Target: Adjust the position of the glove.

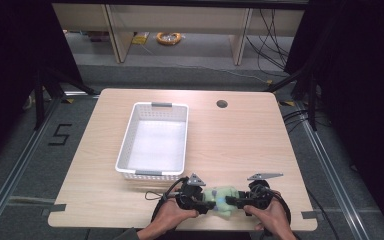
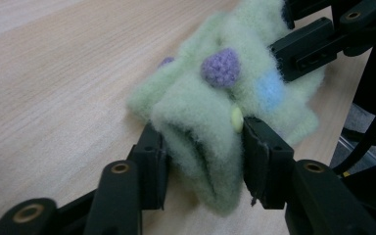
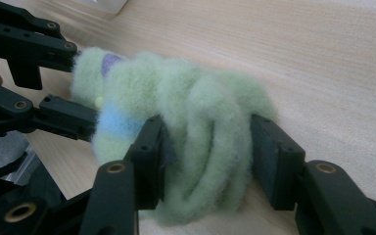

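While it lies on the pale wooden tabletop (image 1: 240, 140), my left gripper (image 2: 203, 147) and right gripper (image 3: 205, 147) each clamp an end of the fuzzy pale-green bundled cloth (image 1: 220, 196).

A light wooden table (image 1: 240, 145) stands on grey floor (image 1: 190, 75), pale shelving legs (image 1: 115, 35) behind, darkness at both sides.

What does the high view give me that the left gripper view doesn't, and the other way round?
High view alone: the white basket behind the work, the round hole at the table's far edge, and both hands gripping from opposite ends. Left gripper view alone: the purple bobble, blue patch and small yellow dot on the cloth, with the jaws pressing its fold. Both share: the green fleece cloth, the wooden table, and the right gripper clamped on the cloth's other end.
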{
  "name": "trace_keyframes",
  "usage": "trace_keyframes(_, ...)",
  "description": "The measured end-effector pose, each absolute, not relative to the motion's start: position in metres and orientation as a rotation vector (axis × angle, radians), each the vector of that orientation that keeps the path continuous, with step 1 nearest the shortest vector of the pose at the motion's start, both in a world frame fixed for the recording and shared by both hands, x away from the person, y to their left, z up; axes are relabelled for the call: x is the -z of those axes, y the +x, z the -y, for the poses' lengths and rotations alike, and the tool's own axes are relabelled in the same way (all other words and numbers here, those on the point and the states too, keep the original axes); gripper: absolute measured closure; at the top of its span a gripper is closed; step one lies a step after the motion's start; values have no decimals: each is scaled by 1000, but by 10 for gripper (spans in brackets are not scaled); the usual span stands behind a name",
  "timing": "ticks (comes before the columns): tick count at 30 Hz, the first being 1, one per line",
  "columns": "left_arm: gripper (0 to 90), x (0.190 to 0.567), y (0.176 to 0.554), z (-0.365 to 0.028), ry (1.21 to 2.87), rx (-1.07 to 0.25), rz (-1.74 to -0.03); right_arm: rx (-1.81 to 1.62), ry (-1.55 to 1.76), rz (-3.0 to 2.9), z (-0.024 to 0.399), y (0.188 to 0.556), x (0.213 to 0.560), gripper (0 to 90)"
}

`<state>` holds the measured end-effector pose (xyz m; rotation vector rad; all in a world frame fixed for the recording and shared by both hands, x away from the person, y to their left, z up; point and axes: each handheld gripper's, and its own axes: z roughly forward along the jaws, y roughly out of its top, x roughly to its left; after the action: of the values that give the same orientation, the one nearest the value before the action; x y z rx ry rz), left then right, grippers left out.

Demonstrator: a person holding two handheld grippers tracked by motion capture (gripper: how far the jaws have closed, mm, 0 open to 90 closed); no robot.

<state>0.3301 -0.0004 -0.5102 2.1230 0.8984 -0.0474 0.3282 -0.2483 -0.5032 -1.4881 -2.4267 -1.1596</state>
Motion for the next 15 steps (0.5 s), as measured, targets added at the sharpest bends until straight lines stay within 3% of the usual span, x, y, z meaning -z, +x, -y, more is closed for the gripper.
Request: trace_keyframes(15, 714, 508, 330, -4, 2094, 92, -892, 1277, -1420, 2351, 252, 328, 506, 704)
